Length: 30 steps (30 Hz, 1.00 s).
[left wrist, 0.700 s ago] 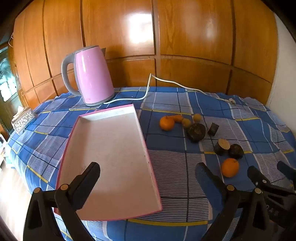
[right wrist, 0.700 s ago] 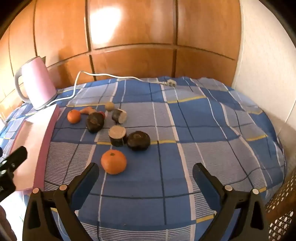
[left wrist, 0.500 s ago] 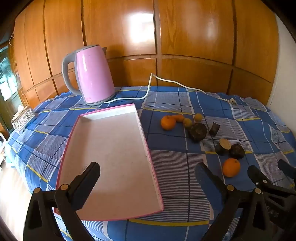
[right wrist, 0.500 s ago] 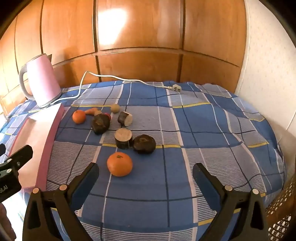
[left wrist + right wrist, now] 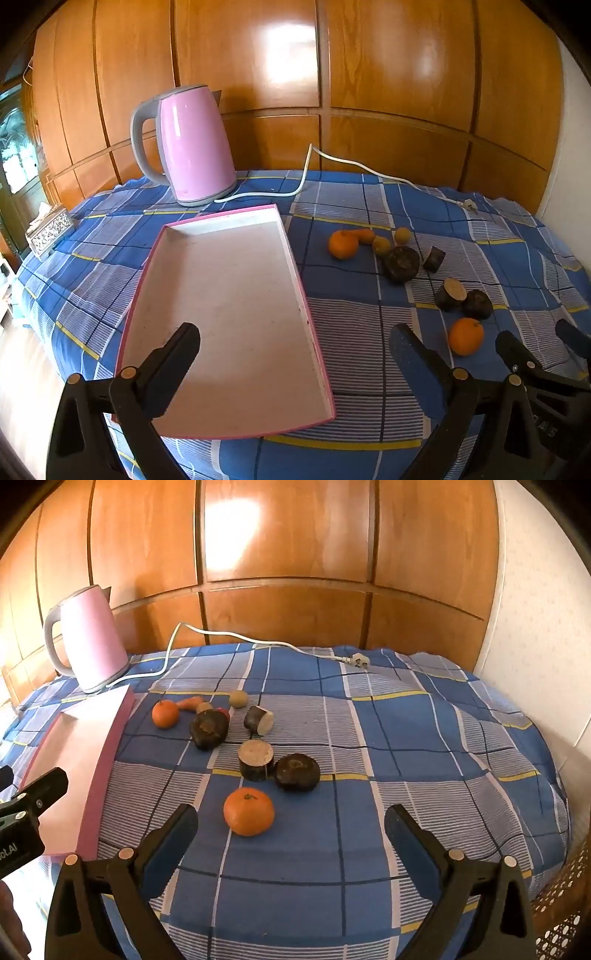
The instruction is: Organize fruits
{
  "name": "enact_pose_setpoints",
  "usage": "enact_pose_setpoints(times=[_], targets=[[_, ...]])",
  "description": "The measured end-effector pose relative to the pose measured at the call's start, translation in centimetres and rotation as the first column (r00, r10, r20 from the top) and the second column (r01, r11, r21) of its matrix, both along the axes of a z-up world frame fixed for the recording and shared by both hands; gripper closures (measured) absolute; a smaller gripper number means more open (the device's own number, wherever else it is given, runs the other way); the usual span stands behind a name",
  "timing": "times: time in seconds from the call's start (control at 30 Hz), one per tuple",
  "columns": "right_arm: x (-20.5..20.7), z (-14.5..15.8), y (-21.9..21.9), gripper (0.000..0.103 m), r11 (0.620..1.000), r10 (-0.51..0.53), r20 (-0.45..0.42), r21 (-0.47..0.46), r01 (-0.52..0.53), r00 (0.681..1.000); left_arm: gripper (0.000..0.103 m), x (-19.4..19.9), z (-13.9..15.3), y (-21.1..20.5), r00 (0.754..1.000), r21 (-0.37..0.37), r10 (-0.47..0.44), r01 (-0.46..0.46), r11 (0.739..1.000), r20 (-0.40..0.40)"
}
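A pink-rimmed white tray (image 5: 207, 236) lies empty on the blue checked cloth; its edge shows in the right wrist view (image 5: 110, 738). Fruits lie right of it: a near tangerine (image 5: 249, 811) (image 5: 466, 336), a far tangerine (image 5: 165, 713) (image 5: 343, 244), dark round fruits (image 5: 297, 771) (image 5: 208, 728), cut dark pieces (image 5: 255, 759) (image 5: 258, 720) and small yellowish fruits (image 5: 238, 698). My left gripper (image 5: 295, 345) is open and empty above the tray's near end. My right gripper (image 5: 291, 823) is open and empty, with the near tangerine just beyond its jaws.
A pink kettle (image 5: 194, 147) stands at the back left, its white cord (image 5: 351, 162) running right to a plug (image 5: 360, 660). A patterned tissue box (image 5: 50, 232) sits at the far left. A wooden panel wall closes the back. The cloth drops off at the right edge.
Both grippers have drawn slightly closer to the table, the right one toward the near tangerine. Nothing was picked up or moved.
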State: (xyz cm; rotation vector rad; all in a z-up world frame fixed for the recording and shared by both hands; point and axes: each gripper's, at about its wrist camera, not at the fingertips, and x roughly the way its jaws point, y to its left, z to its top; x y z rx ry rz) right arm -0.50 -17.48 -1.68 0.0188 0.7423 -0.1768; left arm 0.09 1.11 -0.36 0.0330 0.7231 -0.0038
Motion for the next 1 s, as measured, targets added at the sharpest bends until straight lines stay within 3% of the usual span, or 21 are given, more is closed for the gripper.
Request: enact_pose_setpoints(times=[1.0], targets=[[-0.84,0.81,0.1,0.0,1.0,0.003,0.032,0.0,-0.003,0.999,0.0,-0.83,0.65,-0.38,1.0,0.013,-0.019,0.019,1.0,0.013]])
